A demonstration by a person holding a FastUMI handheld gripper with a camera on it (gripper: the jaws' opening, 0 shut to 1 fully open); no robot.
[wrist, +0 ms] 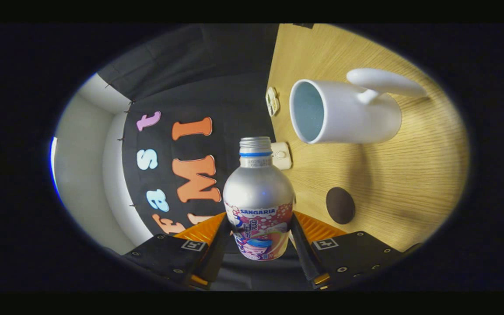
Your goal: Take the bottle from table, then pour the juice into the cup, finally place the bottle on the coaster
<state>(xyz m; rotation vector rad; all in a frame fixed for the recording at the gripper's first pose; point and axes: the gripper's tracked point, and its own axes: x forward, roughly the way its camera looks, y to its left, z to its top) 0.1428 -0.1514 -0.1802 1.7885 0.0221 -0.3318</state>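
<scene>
My fingers [229, 229] press on the bottle [258, 192] from both sides, clamped on its printed lower body, so my gripper [260, 232] has it held firmly between them. The bottle's bare metal shoulder and threaded neck stick out ahead of my fingertips, and the neck has no cap on it. The whole view is rolled over, so the table [409, 183] stands like a wall on one side of the bottle. Just beyond the bottle's neck, a small pale switch-like object [281, 155] sits at the table's edge. Farther out, the white cup [344, 111] sits on the wood with its mouth facing toward the bottle's side and its handle pointing away from me. The dark round coaster [340, 204] lies on the table near my fingers, apart from the cup.
</scene>
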